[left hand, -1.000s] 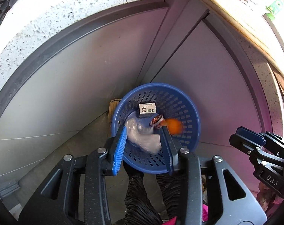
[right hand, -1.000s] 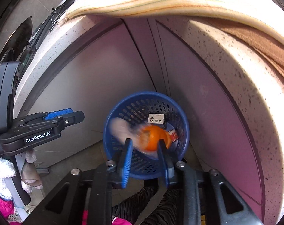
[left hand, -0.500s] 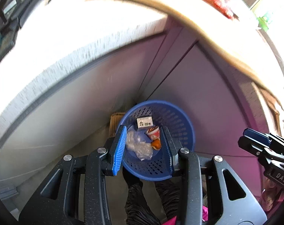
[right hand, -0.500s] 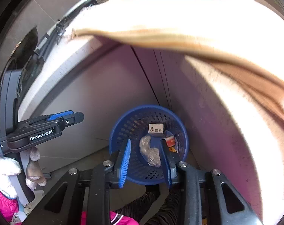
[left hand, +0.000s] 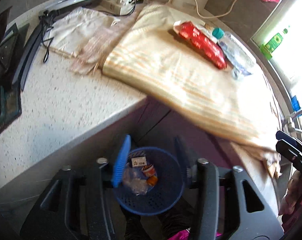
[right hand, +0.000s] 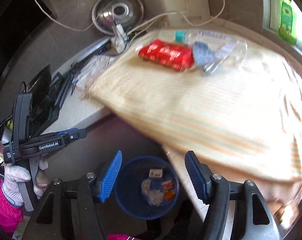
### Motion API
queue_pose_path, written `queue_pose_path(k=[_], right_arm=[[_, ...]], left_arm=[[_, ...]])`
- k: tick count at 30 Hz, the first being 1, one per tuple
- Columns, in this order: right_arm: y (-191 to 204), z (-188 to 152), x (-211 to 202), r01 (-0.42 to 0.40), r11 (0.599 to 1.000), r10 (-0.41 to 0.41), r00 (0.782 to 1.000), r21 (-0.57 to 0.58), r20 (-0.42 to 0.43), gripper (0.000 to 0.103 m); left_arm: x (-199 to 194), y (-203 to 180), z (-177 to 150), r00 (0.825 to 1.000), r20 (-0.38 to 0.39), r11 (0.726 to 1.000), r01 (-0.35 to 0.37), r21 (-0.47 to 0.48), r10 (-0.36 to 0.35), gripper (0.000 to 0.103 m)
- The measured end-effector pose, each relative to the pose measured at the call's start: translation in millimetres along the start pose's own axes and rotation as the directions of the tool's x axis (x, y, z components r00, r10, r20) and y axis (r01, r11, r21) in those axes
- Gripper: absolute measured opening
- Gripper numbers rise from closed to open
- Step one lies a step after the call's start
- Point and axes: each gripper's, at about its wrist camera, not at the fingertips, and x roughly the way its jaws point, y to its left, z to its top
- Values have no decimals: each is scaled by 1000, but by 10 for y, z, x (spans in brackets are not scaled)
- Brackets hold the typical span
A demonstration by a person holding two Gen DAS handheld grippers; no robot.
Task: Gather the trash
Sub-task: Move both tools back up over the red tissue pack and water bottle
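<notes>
Counter (left hand: 67,100) back in view: both grippers lifted off the bin (right hand: 131,204) after dropping the orange (right hand: 168,195). Left gripper (left hand: 151,160) and right gripper (right hand: 153,172) jaws spread, empty; red packet (right hand: 167,55) and bottle (right hand: 221,50) likely next.

- My speckled white countertop (left hand: 57,108) carries a striped cream cloth (left hand: 171,76) that hangs over its front edge.
- On that cloth lie a red packet (left hand: 201,44) and, touching it, a clear plastic bottle (left hand: 234,52) with a teal cap.
- A paler cloth (left hand: 75,30) lies beside the striped one.
- On the floor below stands a blue basket (right hand: 129,202) holding scraps.
</notes>
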Motion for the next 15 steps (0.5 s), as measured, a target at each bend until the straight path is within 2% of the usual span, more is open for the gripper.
queue_pose_path(k=[1,2,9,15], right_arm=[[-70,72,-46,5,1000,-5,1000,-7,12,73],[-144,154,-83,11,1000,-11,1000,-14,23,76],[-676,828,-217,63,993,-55,995,-100,83,85],[-1128,1418,-174,40,988,-25,995,-150,100,90]], left_arm=[[-8,-48,64,1000,13,1000,0,-11,0,64],[-6,-92,126,1000,22,1000,3,-20,-3,65],[106,-417,646,998,51,998,37,-56,-34,65],[291,-644,1015,997,66,991,56,-120,-48,65]])
